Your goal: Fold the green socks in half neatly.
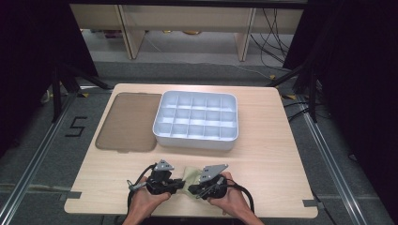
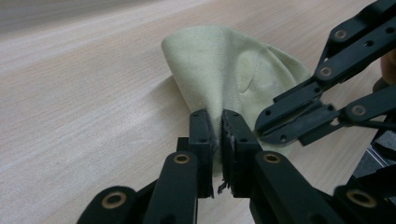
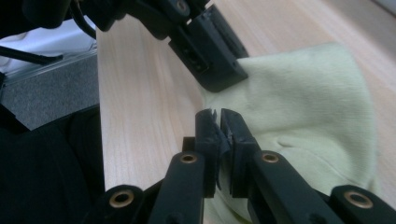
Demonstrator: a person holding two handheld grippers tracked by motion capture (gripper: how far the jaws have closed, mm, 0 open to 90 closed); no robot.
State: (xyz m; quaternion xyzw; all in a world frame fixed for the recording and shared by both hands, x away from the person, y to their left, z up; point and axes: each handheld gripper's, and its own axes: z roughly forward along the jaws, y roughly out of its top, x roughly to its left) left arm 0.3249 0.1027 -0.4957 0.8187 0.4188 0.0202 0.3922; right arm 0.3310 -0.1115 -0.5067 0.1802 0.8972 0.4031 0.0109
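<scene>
Pale yellow-green cloth lies bunched on the light wooden desk near its front edge, between the person's two hands. From the high view, the left hand-held gripper and the right hand-held gripper point toward each other over the cloth, close together, each with a grey three-cornered plate on top and a cable trailing back past the wrist. In the left gripper view, that hand-held gripper has its jaws clenched on a raised fold of the cloth, which stands up from the pads in a loose cone and spreads onto the desk behind; the other hand-held gripper comes in from the right just beside it, its pads at the cloth's edge. In the right gripper view, the right hand-held gripper has its jaws nearly together over the cloth; it seems to be pinching a thin edge of it, though the fabric between the pads is hard to make out. The left one's pads bite the cloth just above it. Farther back on the desk sits a white tray divided into many small compartments, and a flat translucent brownish lid lies just beside it on its left.
</scene>
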